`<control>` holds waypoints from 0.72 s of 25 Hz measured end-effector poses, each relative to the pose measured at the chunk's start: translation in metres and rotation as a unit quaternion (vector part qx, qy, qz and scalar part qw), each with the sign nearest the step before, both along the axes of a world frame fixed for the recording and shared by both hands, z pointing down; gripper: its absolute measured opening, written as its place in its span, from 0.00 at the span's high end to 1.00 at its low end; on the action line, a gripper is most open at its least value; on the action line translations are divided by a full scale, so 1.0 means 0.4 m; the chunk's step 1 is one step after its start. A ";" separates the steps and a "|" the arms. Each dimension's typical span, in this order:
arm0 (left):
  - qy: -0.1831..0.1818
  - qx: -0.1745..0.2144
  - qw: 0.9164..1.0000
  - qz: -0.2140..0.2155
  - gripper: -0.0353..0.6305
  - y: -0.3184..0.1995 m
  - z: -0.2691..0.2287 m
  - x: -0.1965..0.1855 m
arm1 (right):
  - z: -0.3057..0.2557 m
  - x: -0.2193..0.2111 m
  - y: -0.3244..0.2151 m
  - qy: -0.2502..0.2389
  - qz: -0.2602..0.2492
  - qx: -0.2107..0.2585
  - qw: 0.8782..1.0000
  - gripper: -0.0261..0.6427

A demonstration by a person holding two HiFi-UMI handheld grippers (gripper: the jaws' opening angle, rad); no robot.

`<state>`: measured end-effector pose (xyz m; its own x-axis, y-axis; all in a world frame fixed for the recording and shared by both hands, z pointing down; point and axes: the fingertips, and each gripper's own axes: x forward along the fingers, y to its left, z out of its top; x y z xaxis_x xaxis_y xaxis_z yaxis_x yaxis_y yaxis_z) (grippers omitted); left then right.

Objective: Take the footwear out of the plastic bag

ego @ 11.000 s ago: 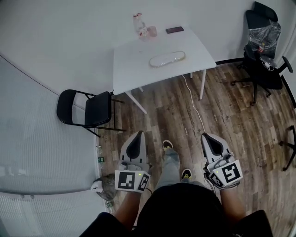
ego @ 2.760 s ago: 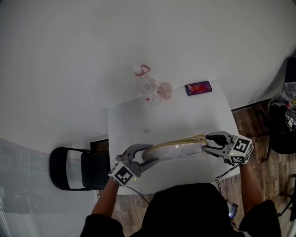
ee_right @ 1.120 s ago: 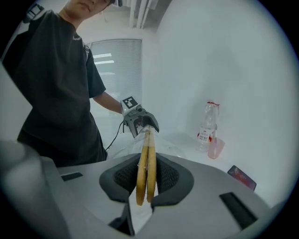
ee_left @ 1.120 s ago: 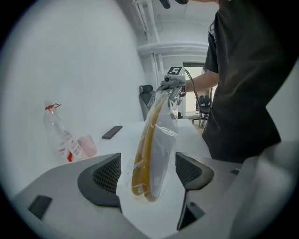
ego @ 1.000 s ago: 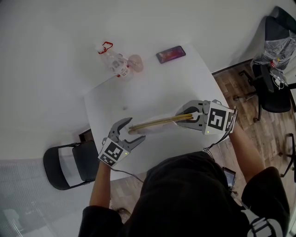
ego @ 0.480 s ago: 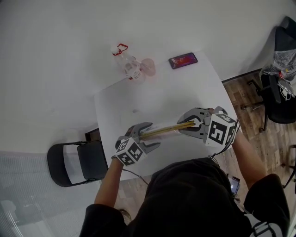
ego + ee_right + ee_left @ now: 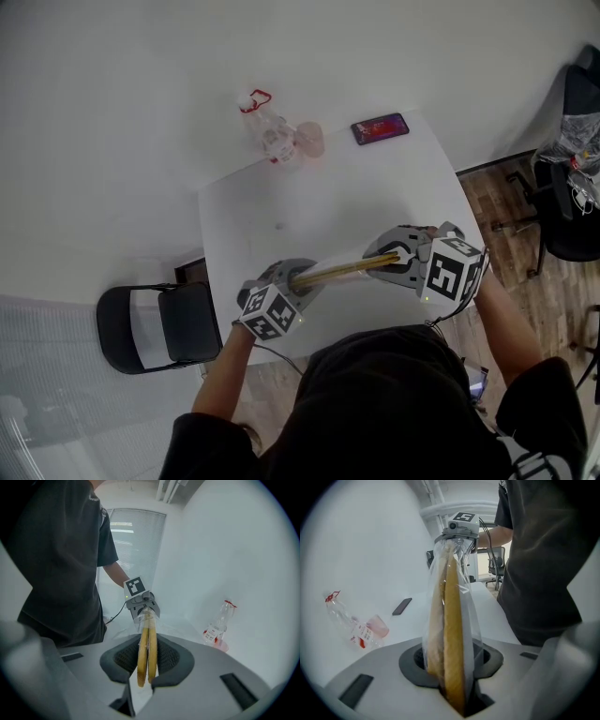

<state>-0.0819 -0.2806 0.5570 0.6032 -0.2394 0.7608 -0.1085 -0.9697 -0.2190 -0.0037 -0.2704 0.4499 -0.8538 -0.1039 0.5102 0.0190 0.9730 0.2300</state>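
A pair of flat tan slippers (image 7: 342, 270) in a clear plastic bag (image 7: 469, 616) hangs level above the white table (image 7: 281, 202), stretched between both grippers. My left gripper (image 7: 298, 277) holds the left end; its jaws are closing, and the dark pads press the bagged slippers (image 7: 452, 620) from both sides. My right gripper (image 7: 398, 260) is shut on the other end, the two slipper edges (image 7: 146, 639) squeezed between its pads. In each gripper view the opposite gripper shows at the bag's far end: the right gripper (image 7: 459, 531) and the left gripper (image 7: 143, 604).
At the table's far edge stand a clear bottle with a red cap (image 7: 270, 131), a pink cup (image 7: 310, 139) and a phone (image 7: 380, 127). A black folding chair (image 7: 155, 328) is at the left of the table, an office chair (image 7: 572, 206) at the right on the wood floor.
My left gripper has slid along the bag toward the right gripper and its jaws, open half a second ago, have come together on the bag's end. The right gripper keeps its grip.
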 end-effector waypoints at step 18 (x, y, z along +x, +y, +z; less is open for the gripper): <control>0.025 -0.003 1.000 -0.019 0.75 0.013 0.001 -0.006 | -0.020 0.034 -0.005 0.024 -0.014 0.001 1.000 0.86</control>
